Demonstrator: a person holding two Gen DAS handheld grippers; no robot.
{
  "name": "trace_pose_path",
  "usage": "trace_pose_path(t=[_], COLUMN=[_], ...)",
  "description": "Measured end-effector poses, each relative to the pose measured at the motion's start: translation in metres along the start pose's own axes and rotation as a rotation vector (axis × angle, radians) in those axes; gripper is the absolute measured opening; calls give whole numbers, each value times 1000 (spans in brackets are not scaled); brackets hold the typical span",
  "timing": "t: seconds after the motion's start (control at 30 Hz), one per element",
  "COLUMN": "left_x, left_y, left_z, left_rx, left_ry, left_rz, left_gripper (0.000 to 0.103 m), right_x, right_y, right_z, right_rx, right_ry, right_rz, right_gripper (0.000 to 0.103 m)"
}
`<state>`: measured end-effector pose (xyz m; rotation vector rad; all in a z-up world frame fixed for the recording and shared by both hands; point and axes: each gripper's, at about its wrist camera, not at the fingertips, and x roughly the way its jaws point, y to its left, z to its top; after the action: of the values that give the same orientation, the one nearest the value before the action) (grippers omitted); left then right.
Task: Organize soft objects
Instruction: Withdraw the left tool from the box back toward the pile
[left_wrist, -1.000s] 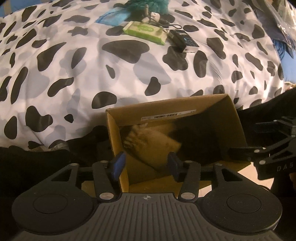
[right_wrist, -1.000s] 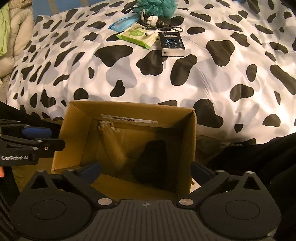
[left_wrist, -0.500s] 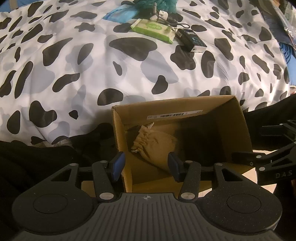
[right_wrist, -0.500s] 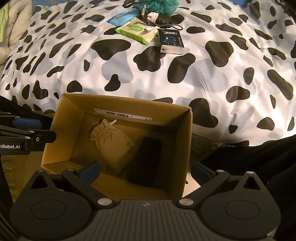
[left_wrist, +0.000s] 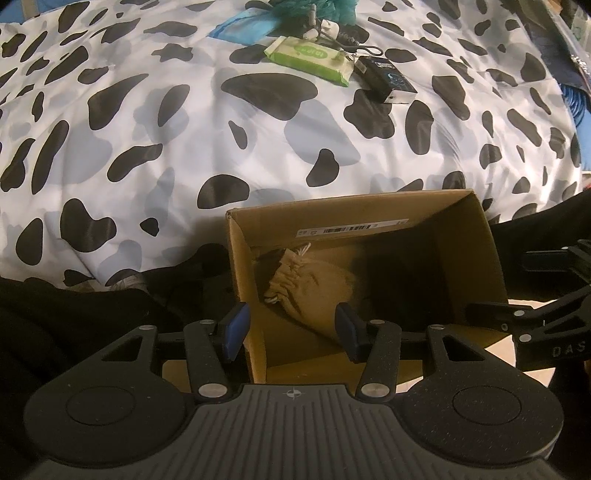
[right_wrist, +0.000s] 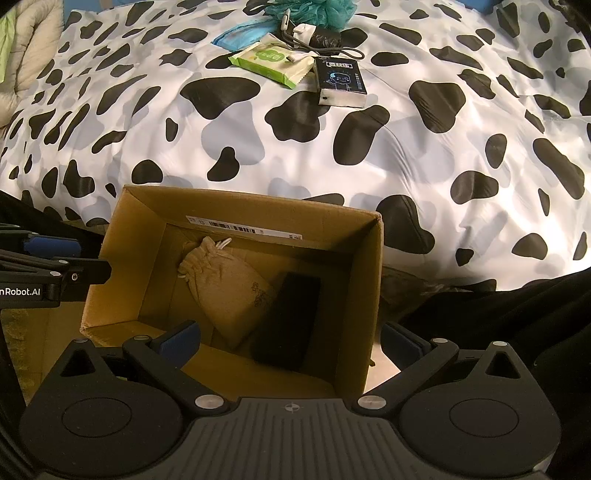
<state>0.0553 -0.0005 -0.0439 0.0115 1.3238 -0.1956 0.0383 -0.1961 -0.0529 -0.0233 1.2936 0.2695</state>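
Jaws of both grippers apart, empty, above cardboard box (right_wrist: 369, 280); black item (right_wrist: 288, 317) inside indistinct.

You see a cow-print duvet (right_wrist: 424, 155) carrying a green wipes pack (right_wrist: 271, 61), 1 small black box (right_wrist: 341, 83) and what may be a cable (right_wrist: 325, 46).

Drawstring pouch (right_wrist: 225, 284) inside cardboard box (right_wrist: 369, 280)

one box (right_wrist: 369, 280), one pouch (right_wrist: 229, 288), one sponge (right_wrist: 314, 9)
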Motion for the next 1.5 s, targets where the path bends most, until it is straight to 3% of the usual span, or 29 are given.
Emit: trace_pose_path(t=[0.63,0.97,1.27,1.5], left_x=[-2,-13,-17,-15], left_y=[2,1,4,4], left_z=[3,7,24,48], left_rx=[-18,-26,-53,-17], left_ry=[-15,-87,-144,-168], left_rz=[-8,-36,-78,40], left_gripper=[50,50,50,50], right_x=[-1,-8,-22,-25], right_y=[3,-2,-17,-25], right_z=[2,9,32,59], right_rx=[-14,20,48,4], right_ry=[-6,-18,-84,-156], right_rz=[-8,43,61,16], right_gripper=[103,103,103,103])
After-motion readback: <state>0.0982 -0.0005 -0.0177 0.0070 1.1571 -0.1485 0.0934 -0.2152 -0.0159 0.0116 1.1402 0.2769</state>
